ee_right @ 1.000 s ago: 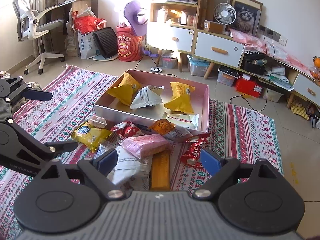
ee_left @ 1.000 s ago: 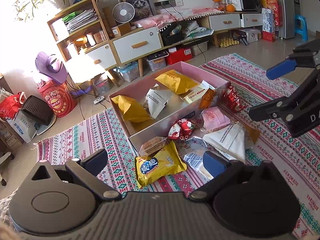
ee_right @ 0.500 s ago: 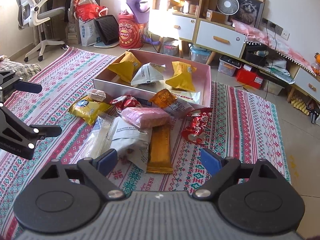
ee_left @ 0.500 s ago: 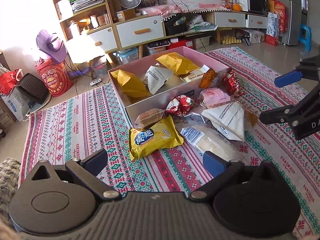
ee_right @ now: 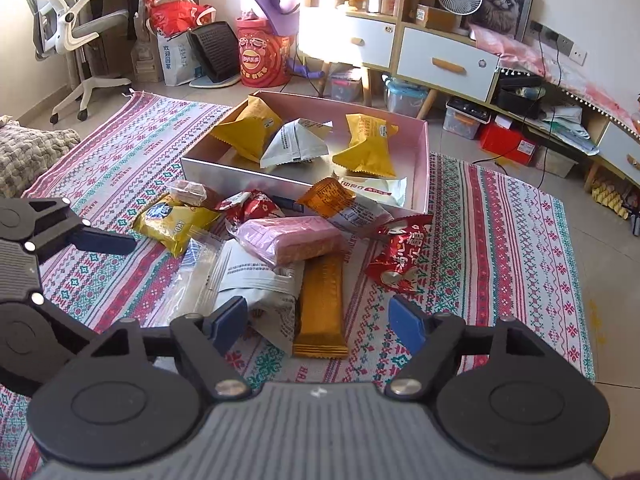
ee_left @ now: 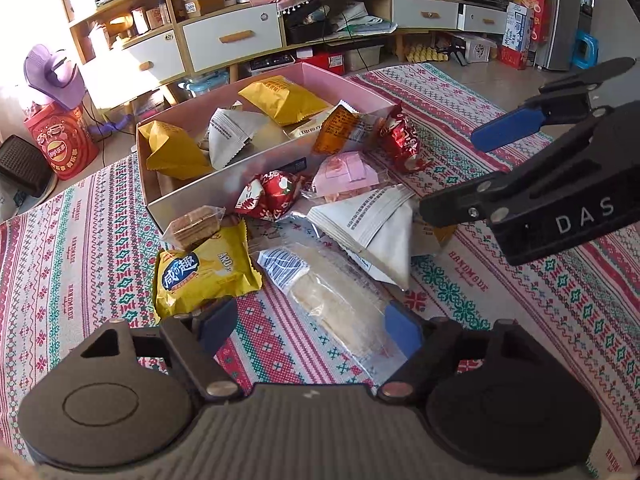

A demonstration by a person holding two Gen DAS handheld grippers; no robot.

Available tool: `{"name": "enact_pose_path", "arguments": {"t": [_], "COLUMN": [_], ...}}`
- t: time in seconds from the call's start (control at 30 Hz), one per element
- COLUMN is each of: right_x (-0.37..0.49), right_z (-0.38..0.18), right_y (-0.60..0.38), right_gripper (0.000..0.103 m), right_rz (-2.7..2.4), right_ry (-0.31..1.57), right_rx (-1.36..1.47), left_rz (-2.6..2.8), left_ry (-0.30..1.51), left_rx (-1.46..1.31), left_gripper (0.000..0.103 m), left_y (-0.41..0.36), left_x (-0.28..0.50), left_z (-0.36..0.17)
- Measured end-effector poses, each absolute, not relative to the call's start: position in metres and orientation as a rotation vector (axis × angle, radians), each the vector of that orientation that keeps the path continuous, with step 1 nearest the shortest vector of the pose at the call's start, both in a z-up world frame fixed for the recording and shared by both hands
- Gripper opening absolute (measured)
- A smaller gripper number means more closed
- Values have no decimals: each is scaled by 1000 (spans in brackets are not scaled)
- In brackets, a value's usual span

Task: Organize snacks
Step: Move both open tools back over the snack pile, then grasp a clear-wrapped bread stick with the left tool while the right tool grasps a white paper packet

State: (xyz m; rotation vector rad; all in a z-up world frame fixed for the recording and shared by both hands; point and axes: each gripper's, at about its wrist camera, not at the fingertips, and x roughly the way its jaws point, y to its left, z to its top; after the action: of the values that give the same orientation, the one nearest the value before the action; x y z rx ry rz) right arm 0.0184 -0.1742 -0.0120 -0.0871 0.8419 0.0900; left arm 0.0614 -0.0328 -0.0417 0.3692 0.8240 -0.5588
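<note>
Room: living room floor as I see it, with a patterned woven rug [ee_left: 96, 240] under everything and a low sideboard [ee_left: 232, 36] behind.
Box: pink box [ee_right: 422, 160] sits on the rug; inside I count two yellow packets, a white pyramid packet [ee_right: 296, 144] and a flat white one.
Loose pile: snacks lie on the rug just in front of the box, some touching its near wall.
Left fingers: my left gripper [ee_left: 308, 328] points down at the near edge of the pile, fingers fairly wide and closing; the clear-wrapped cracker pack [ee_left: 340, 304] lies between them, pads not yet pressing. Yellow biscuit bag [ee_left: 204, 272] is just beside the left pad.
Right fingers: my right gripper [ee_right: 316, 324] is also fairly wide and closing, over the orange bar [ee_right: 322, 308] and the white packet [ee_right: 260, 292]; I see no pad touching either.
Other snacks: pink wafer pack [ee_right: 288, 240] rests atop the pile; red foil packet [ee_right: 400, 256] lies to its right.
</note>
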Motion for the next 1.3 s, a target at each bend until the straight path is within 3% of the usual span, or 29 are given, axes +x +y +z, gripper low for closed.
{"name": "enact_pose_path", "arguments": {"t": [0.43,0.67,1.03,1.1,1.17,1.3], "right_x": [41,47,50,51,51,52], "right_z": [-26,-34,-38,-39,-38,-33], "right_y": [-167,-164,-166,-166,-166,-162], "right_gripper": [57,48,51,51,45,43], "right_rz": [189,202,215,209,205,184], "right_ry": [923,942,923,922,926,951], "right_rx": [51,72,124,130,123,55], "left_rz": [-617,-622,-618,-618,-618,-613], "left_ry": [915,930,933,938,948,979], "left_rx": [220,217,222,225,224,235], "left_gripper": [60,55,55,52,45,31], "left_y": [-33,-32,-34,-34,-34,-29], "left_x": [75,78,80,80,82,88], "left_z": [-52,-51,-53,-53,-53,-50]}}
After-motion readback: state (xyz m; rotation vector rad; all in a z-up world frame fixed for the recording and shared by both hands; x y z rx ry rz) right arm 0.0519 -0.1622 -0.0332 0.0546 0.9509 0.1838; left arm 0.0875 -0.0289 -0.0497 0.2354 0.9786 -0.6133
